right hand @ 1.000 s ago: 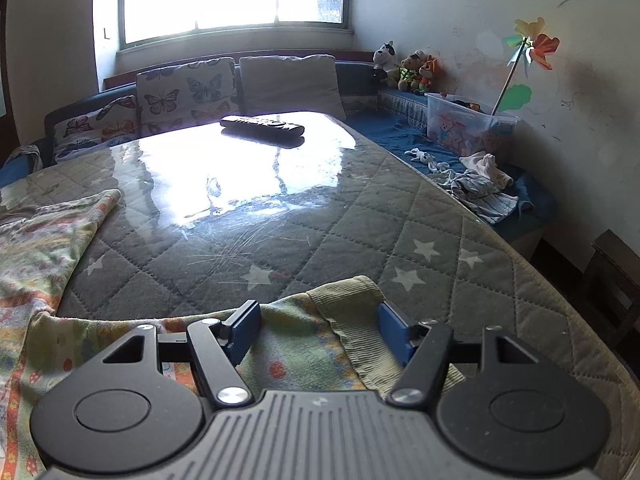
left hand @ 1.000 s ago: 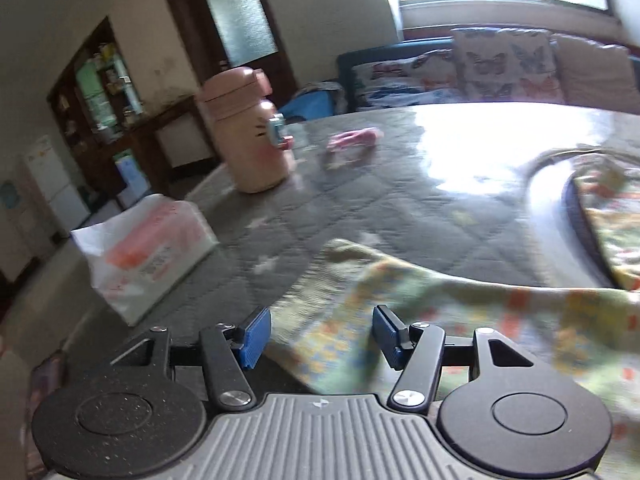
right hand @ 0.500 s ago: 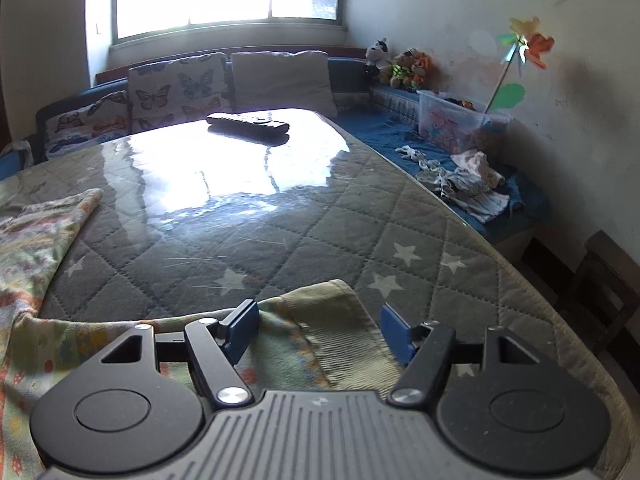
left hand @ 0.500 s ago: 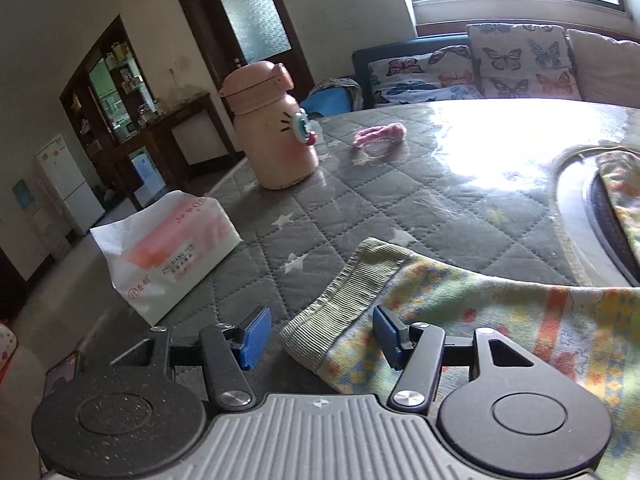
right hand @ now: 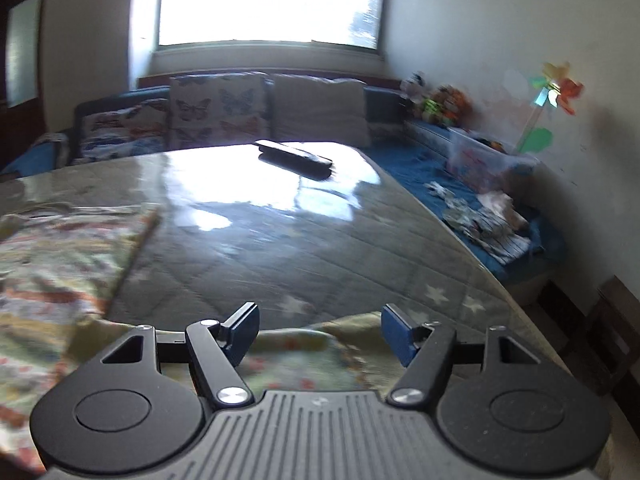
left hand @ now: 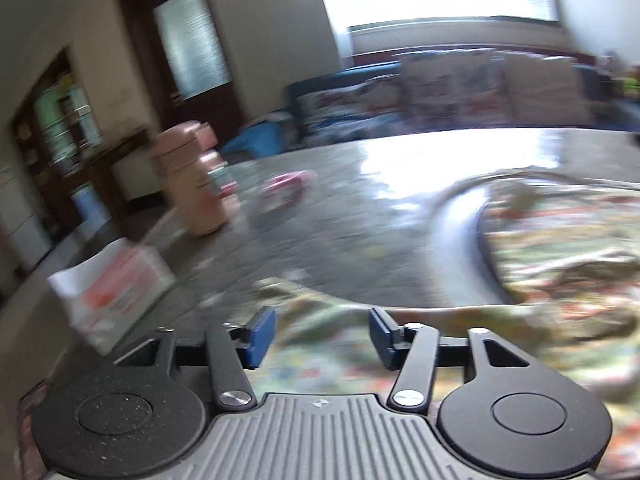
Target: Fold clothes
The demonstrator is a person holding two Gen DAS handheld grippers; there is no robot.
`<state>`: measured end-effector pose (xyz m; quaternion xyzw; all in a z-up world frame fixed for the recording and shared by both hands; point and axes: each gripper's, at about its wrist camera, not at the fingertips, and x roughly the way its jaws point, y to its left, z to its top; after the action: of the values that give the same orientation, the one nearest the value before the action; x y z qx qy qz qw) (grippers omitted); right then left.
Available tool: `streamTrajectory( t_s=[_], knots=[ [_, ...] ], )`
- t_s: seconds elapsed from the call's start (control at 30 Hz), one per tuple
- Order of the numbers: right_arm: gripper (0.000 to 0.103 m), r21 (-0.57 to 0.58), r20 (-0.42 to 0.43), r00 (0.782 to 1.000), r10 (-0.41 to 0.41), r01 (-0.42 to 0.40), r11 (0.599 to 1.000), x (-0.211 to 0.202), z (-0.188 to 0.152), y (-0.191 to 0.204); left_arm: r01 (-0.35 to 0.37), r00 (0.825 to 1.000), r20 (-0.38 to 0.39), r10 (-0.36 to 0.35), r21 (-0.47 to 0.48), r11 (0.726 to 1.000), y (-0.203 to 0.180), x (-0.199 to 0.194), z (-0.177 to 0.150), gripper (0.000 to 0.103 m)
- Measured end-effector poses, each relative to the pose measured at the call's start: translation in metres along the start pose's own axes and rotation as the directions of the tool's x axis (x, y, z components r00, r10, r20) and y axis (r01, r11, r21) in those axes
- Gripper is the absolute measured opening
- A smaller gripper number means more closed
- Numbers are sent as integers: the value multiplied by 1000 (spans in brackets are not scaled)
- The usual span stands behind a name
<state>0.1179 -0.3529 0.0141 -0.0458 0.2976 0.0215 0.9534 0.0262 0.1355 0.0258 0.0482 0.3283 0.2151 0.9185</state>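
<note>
Left gripper point(left hand: 322, 338): blue pads apart, patterned garment point(left hand: 560, 280) lying between and beneath, not clamped; view motion-blurred. Right gripper point(right hand: 320, 334): pads apart over ribbed garment edge point(right hand: 304, 344); contact cannot be told. Garment spread on quilted star-print table cover point(right hand: 280, 256). Left view, mid-distance: tissue pack point(left hand: 116, 284), pink bottle point(left hand: 200, 180), small pink object point(left hand: 288, 186). Right view, far: remote control point(right hand: 294, 156), butterfly cushions point(right hand: 218, 110), pinwheel point(right hand: 554, 92).

Left gripper point(left hand: 322, 334): jaws spread wide, blue pads facing each other, pointing forward and level. Right gripper point(right hand: 320, 330): jaws likewise spread wide, nothing clamped between them.
</note>
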Motion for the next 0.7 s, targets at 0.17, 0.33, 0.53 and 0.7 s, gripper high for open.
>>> streamTrajectory(
  t_s=[0.17, 0.33, 0.53, 0.7],
  knots=[
    [63, -66, 13, 988, 154, -152, 986, -20, 9, 37, 190, 981, 25, -192, 76, 979, -45, -17, 4, 26],
    [61, -147, -13, 952, 306, -304, 941, -34, 9, 81, 339, 939, 12, -343, 124, 933, -87, -15, 9, 14],
    [53, -236, -77, 900, 430, -435, 869, -43, -2, 128, 490, 869, -21, -494, 178, 853, -123, -14, 8, 12],
    [44, -286, -125, 851, 511, -524, 802, -50, -10, 156, 570, 821, -97, -563, 211, 794, -146, -6, -2, 10]
  ],
)
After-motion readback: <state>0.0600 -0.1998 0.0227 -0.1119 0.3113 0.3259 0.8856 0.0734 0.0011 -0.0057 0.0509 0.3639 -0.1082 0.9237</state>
